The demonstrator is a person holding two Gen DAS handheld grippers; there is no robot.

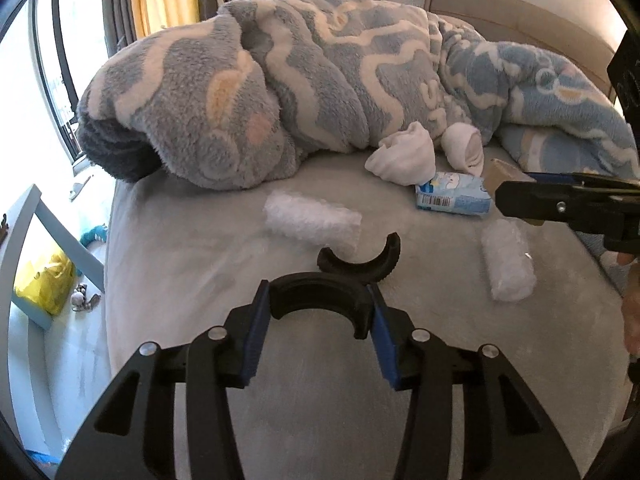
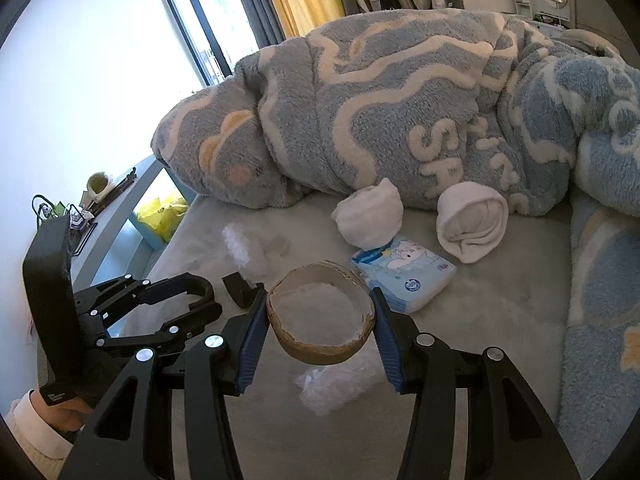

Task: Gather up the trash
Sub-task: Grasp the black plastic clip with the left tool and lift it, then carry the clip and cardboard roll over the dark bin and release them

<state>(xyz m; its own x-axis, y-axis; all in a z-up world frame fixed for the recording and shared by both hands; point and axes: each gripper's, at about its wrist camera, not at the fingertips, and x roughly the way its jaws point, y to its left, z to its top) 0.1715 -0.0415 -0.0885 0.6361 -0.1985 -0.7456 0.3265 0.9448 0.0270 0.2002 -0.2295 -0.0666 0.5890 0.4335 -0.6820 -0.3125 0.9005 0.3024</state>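
At the lower middle of my right view, the right tool (image 2: pixel 322 330) clenches a brown cardboard ring (image 2: pixel 321 322), torn and squashed oval. My left tool (image 1: pixel 318 312) grips a black curved piece (image 1: pixel 320 300) above the bed (image 1: pixel 180 260).

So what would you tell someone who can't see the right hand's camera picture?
The right gripper squeezes a squashed cardboard tube above a grey bed. Behind it lie a blue tissue pack, two rolled white socks and a fluffy blue blanket. At the left, the left gripper holds a curved black piece.
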